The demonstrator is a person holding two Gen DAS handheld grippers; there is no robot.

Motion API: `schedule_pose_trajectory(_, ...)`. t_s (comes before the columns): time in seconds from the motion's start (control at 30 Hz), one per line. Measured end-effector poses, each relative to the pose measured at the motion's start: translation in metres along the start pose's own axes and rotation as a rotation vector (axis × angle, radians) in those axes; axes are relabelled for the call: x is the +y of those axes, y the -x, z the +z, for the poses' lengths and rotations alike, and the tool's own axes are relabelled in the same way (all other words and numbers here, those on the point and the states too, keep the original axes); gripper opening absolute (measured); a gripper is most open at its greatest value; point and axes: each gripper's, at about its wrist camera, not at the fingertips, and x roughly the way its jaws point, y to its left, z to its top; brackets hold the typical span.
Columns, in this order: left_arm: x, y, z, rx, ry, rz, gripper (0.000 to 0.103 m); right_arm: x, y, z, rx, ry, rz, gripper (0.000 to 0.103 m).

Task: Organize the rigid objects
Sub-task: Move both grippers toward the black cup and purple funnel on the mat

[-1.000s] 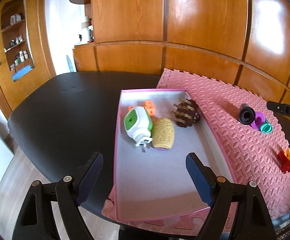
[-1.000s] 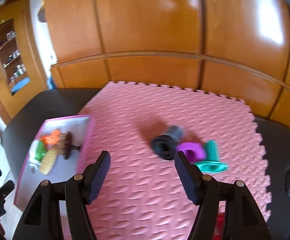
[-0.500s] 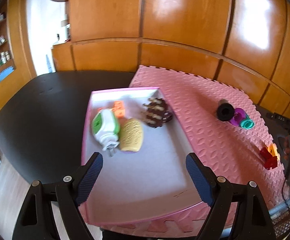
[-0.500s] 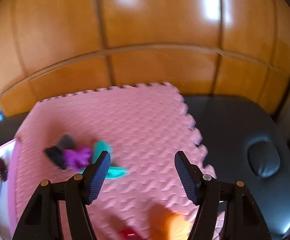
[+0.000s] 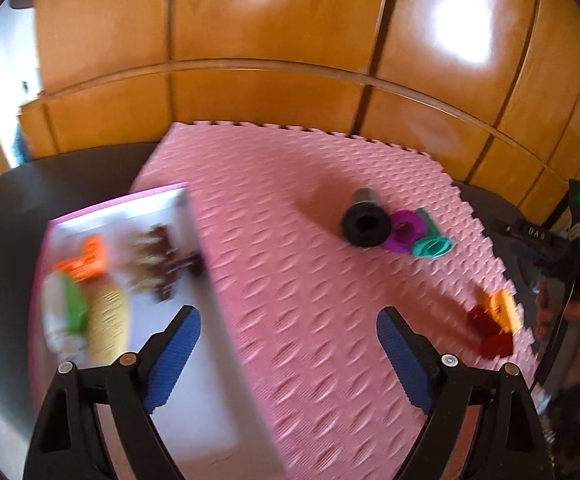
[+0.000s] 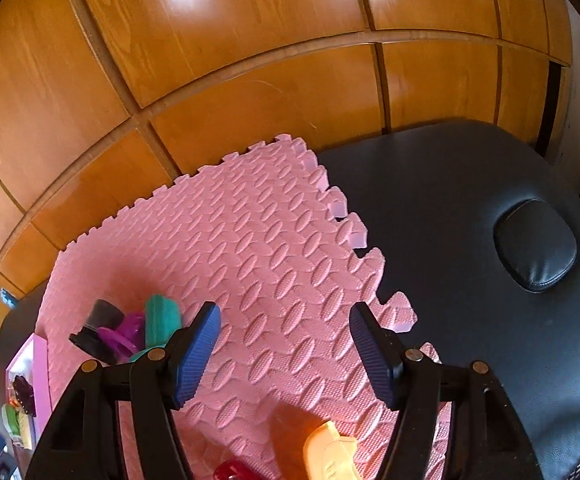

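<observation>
On right gripper [image 5: 561,256] body: white letters "DAS"

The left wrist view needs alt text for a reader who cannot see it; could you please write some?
The left gripper, its jaws opening and empty, hangs over a pink mat beside a blurred tray of small objects. Black, purple and teal spools lie together farther back, with red and orange pieces at the right edge.

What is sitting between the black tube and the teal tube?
A purple tube lies between the black tube and the teal tube, in a row on the pink foam mat, clearest in the left wrist view.
</observation>
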Motion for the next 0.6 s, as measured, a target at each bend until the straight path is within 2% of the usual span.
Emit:
schedule_pose_trajectory(0.37, -0.022, -0.076, 0.061, 0.069, 0.076, -0.131, 0.09, 0.002, 0.0, 0.001, 0.035, -0.017, 0.054, 0.068)
schedule_pose_trajectory(0.5, -0.033, -0.1, 0.08, 0.086, 0.068, -0.131, 0.089, 0.002, -0.001, 0.002, 0.044, -0.025, 0.067, 0.068)
schedule_pose_trajectory(0.6, -0.042, -0.12, 0.092, 0.105, 0.05, -0.117, 0.084, 0.002, -0.003, 0.002, 0.054, -0.025, 0.077, 0.068)
